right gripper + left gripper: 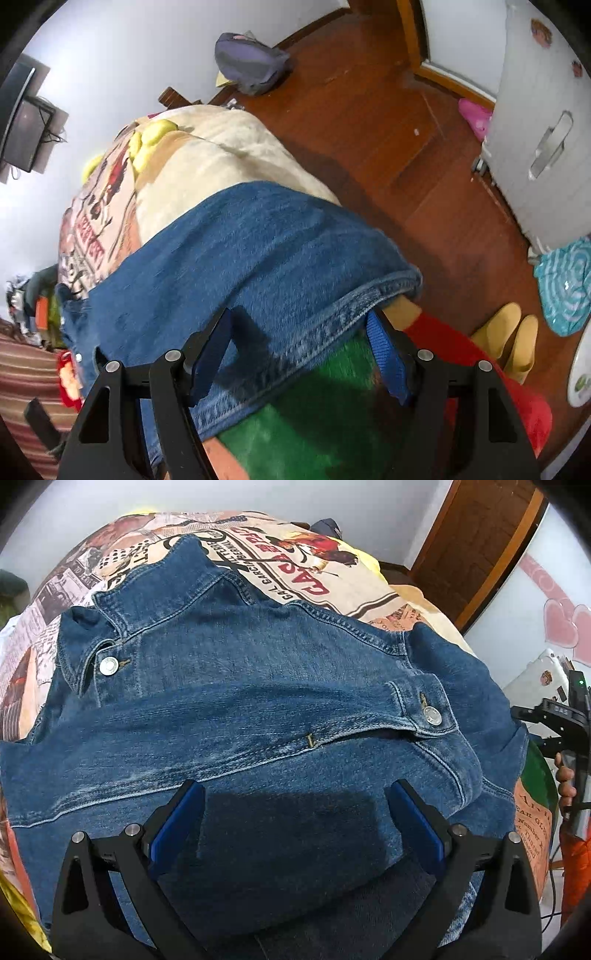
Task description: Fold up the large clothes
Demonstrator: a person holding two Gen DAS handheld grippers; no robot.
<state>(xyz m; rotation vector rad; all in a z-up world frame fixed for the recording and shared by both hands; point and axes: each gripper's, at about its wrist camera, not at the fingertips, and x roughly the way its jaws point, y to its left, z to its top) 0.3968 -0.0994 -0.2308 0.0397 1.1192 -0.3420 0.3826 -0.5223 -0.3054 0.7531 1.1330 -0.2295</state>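
A blue denim jacket (240, 709) lies spread on a bed's printed blanket (295, 554), collar at the far side, metal buttons showing. My left gripper (295, 801) is open and empty just above the jacket's near part. In the right wrist view the jacket's hem (325, 325) hangs over the bed's edge. My right gripper (299, 328) is open, its jaws straddling the hem edge without closing on it. The right gripper also shows in the left wrist view (565, 723) at the far right, held by a hand.
The blanket (207, 147) covers the bed. The wooden floor (369, 110) lies beyond, with a grey bag (251, 62), yellow slippers (509, 339), a teal cloth (565, 284) and a white cabinet (535, 129). A wooden door (480, 535) stands at the right.
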